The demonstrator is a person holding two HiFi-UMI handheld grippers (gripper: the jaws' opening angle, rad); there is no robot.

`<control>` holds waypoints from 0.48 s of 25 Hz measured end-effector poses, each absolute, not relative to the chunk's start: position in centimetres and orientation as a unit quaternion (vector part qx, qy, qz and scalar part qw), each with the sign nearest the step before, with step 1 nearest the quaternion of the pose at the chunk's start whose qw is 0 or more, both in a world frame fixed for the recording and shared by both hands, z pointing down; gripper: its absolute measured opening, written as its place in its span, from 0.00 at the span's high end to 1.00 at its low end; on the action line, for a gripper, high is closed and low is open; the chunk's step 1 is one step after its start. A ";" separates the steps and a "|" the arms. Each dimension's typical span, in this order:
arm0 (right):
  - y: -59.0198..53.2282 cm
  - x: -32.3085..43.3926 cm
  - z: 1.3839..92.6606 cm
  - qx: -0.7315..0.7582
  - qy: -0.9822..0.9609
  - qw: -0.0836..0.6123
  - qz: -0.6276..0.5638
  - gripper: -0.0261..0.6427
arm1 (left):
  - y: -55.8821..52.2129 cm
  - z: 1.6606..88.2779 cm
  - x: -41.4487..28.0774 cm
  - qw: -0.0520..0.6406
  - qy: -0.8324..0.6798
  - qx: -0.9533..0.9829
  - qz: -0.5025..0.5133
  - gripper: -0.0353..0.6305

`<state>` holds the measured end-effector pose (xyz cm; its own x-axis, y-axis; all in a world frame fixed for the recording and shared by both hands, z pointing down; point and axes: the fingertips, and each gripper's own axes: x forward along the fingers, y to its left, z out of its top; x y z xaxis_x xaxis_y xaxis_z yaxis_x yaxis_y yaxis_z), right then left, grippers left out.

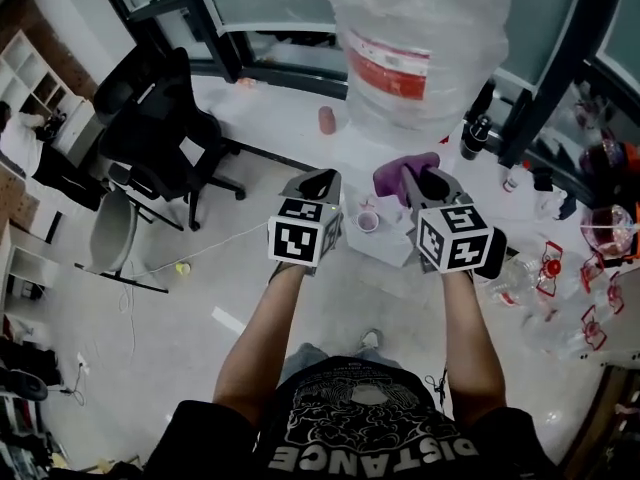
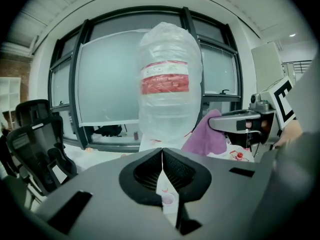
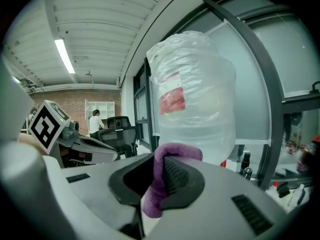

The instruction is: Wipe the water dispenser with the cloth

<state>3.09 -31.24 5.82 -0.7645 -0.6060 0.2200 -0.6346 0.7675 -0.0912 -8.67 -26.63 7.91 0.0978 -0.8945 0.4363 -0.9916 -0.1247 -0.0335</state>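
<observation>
The person is holding both arms out straight ahead. The left gripper is pressing its jaws together on nothing. The right gripper is pinching the purple cloth just in front of the water dispenser. A black chair is standing on the pale floor by the windows. Only the right gripper view is showing a person far back by white shelves.

Water dispenser bottle stood ahead of both grippers. Cloth sat between the right gripper jaws, just before the bottle. Left gripper was beside it, leftward. Cup lay below, between them. Office chair stood well apart, left.
</observation>
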 end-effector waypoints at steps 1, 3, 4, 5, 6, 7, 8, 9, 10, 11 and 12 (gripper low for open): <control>-31.5 3.0 5.8 0.336 -0.934 0.088 0.081 0.91 | -27.0 7.9 -8.7 0.134 -0.643 0.732 0.180 0.91; -31.8 2.6 5.7 0.344 -0.931 0.087 0.083 0.91 | -27.7 7.8 -9.0 0.130 -0.634 0.740 0.183 0.91; -31.9 2.4 5.7 0.348 -0.929 0.087 0.084 0.91 | -28.1 7.9 -9.1 0.129 -0.629 0.744 0.184 0.91; -32.1 2.1 5.8 0.353 -0.928 0.088 0.085 0.91 | -28.5 7.9 -9.3 0.128 -0.624 0.749 0.184 0.91; -32.2 1.8 5.8 0.358 -0.926 0.088 0.086 0.91 | -28.9 8.0 -9.5 0.128 -0.618 0.754 0.185 0.91; -32.2 1.4 5.9 0.364 -0.923 0.089 0.086 0.91 | -29.3 8.0 -9.8 0.127 -0.611 0.759 0.185 0.91; -32.3 1.1 5.9 0.373 -0.920 0.090 0.086 0.91 | -29.7 8.1 -10.2 0.125 -0.603 0.766 0.185 0.91; -32.3 0.7 6.0 0.382 -0.916 0.091 0.087 0.91 | -30.1 8.2 -10.5 0.123 -0.595 0.773 0.185 0.91; -32.3 0.3 6.1 0.391 -0.912 0.091 0.088 0.91 | -30.6 8.2 -10.9 0.121 -0.586 0.779 0.185 0.91; -32.3 -0.2 6.1 0.400 -0.907 0.091 0.089 0.91 | -30.9 8.2 -11.3 0.119 -0.578 0.786 0.184 0.91; -32.3 -0.6 6.1 0.410 -0.903 0.090 0.091 0.91 | -31.3 8.2 -11.8 0.118 -0.568 0.793 0.183 0.91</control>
<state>-0.59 -32.32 6.05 -0.6475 -0.7243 0.2370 -0.7571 0.6470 -0.0910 -11.75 -31.29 8.18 0.2868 -0.8587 0.4248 -0.9450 -0.3263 -0.0215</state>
